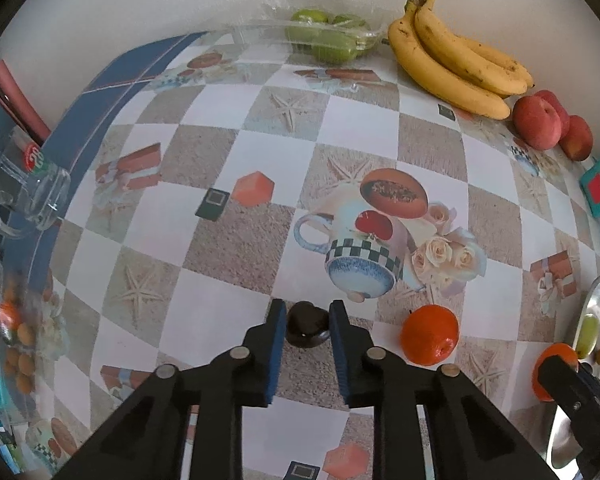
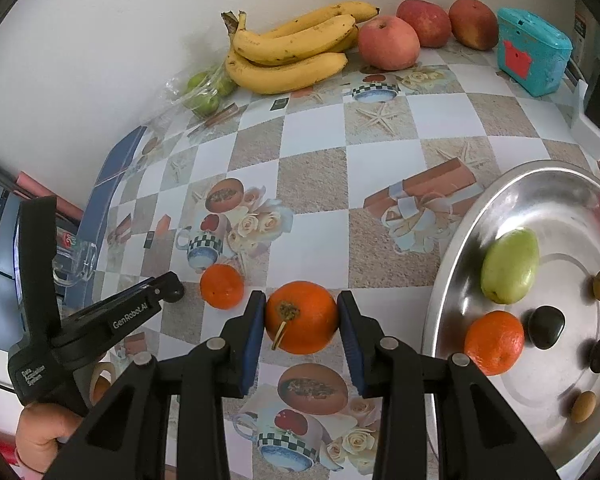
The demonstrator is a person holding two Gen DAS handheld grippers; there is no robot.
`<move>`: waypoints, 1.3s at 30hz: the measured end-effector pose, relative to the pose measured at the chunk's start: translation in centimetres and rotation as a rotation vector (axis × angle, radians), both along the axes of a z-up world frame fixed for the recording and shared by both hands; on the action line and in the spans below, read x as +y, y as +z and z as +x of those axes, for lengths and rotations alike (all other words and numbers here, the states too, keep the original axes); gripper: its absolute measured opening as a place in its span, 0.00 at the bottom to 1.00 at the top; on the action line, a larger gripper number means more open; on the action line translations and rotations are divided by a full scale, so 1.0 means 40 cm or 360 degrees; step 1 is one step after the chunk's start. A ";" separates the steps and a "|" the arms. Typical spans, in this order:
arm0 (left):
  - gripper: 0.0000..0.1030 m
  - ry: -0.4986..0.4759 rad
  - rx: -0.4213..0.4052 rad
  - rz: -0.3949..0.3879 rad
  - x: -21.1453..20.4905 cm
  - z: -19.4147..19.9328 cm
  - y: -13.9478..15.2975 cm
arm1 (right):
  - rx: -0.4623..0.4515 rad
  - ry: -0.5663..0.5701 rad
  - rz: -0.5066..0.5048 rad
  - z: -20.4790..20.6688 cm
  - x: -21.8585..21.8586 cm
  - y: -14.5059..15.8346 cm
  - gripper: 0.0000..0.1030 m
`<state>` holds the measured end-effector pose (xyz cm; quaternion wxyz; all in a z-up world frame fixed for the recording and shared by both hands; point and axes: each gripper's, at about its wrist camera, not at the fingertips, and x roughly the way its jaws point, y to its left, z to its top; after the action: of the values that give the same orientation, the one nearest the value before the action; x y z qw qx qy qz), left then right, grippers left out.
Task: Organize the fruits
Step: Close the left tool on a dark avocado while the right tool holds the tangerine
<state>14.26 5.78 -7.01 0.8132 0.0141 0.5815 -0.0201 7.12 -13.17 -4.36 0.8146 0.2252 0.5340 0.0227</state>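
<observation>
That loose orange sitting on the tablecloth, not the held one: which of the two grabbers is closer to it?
Left. The left gripper, jaws shut on a small dark fruit, sits just beside the loose orange. The right gripper, holding another orange, is farther, toward the metal tray.

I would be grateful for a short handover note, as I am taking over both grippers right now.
Left gripper: shut on a small dark fruit on the table.
Right gripper: shut on an orange, beside the metal tray.
Done: tray holds a green fruit, one orange and several small fruits.
Left: both held fruits, the loose orange; possibly the bananas, apples and bagged green fruits by the wall.
</observation>
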 end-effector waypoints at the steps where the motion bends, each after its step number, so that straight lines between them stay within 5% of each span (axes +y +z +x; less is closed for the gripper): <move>1: 0.22 0.0005 -0.0001 -0.0004 0.002 0.002 0.001 | -0.0001 -0.0002 0.0001 -0.001 -0.001 0.001 0.37; 10: 0.24 0.0119 0.0040 -0.0208 0.050 0.012 0.008 | 0.0004 -0.0010 0.0009 -0.003 -0.006 0.000 0.37; 17: 0.24 0.0124 0.0078 -0.0236 0.047 0.012 -0.010 | 0.0001 -0.0011 0.0016 -0.004 -0.007 0.000 0.37; 23: 0.43 0.0124 0.0091 -0.0260 0.046 0.012 -0.018 | 0.0005 -0.0010 0.0019 -0.004 -0.007 -0.004 0.37; 34: 0.42 0.0108 0.0107 -0.0228 0.039 0.015 -0.024 | 0.0012 -0.0008 0.0022 -0.003 -0.007 -0.006 0.37; 36: 0.28 0.0097 0.0108 -0.0217 0.036 0.015 -0.022 | 0.0010 -0.0012 0.0024 -0.003 -0.008 -0.005 0.37; 39: 0.26 0.0088 0.0095 -0.0203 0.031 0.019 -0.016 | 0.0010 -0.0017 0.0025 -0.004 -0.011 -0.005 0.37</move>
<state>15.01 7.03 -7.66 0.7949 -0.0544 0.6032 -0.0352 6.95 -13.60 -4.57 0.8113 0.2346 0.5350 0.0218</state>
